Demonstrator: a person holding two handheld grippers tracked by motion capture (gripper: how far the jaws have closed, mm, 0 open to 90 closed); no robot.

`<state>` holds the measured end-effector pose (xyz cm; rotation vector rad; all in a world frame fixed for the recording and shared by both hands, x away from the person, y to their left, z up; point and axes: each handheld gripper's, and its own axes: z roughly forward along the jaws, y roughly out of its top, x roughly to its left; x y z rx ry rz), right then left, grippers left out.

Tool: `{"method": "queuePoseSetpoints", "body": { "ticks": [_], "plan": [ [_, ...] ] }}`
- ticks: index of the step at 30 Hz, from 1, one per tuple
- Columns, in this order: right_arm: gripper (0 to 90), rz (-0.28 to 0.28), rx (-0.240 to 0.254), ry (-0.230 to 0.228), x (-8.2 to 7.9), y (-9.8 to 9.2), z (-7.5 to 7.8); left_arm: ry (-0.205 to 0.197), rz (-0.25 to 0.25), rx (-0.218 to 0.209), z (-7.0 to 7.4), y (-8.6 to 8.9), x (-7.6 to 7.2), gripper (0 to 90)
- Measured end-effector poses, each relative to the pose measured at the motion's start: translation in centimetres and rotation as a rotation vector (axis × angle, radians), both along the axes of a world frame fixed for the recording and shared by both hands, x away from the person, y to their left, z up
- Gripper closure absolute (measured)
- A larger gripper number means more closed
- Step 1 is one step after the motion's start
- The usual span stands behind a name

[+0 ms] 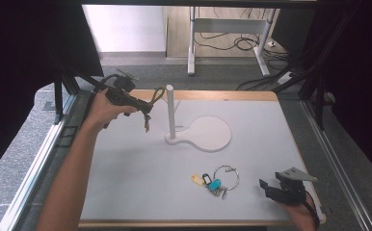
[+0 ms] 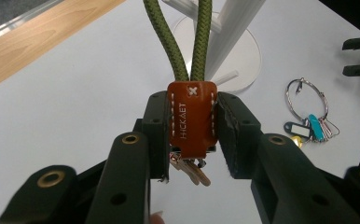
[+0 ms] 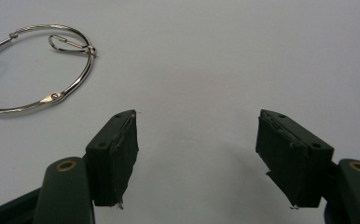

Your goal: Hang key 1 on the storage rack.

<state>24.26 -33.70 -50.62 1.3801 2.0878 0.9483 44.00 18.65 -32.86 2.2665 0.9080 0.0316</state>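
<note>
The white stand (image 1: pixel 171 115), an upright post on a flat rounded base, is the fixed mark here, and the work looks to be hanging the green cord loop (image 1: pixel 157 95) over its top; the loop hangs just left of the post near its upper end, carried by the left gripper (image 1: pixel 143 107), whose jaws are pressed onto the orange leather tab (image 2: pixel 191 116) that binds the cord's two strands (a sound place to hold, being the one stiff part); the cord itself I judge soft and light, likely to sag or twist; small keys (image 2: pixel 190 169) dangle under the tab, half hidden by the jaws, their number unclear; the right gripper (image 1: pixel 276 188), spread wide and holding nothing, rests well toward the near right of the stand, beside a steel key ring (image 1: pixel 226 176) with coloured tags (image 1: pixel 208 181), too small to read.
</note>
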Motion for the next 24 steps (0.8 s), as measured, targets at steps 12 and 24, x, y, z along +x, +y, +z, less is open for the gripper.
{"method": "queuePoseSetpoints", "body": {
  "ticks": [12, 24],
  "plan": [
    [30.1, 0.002, -0.004, 0.004, 0.0, 0.0, -0.1, 0.018, -0.024, 0.006, -0.9, -1.0, 0.3, 66.6],
    [30.0, 0.005, -0.005, 0.005, 0.0, 0.0, -0.1, 0.023, -0.037, 0.017, -1.6, -1.9, 0.2, 66.4]
  ]
}}
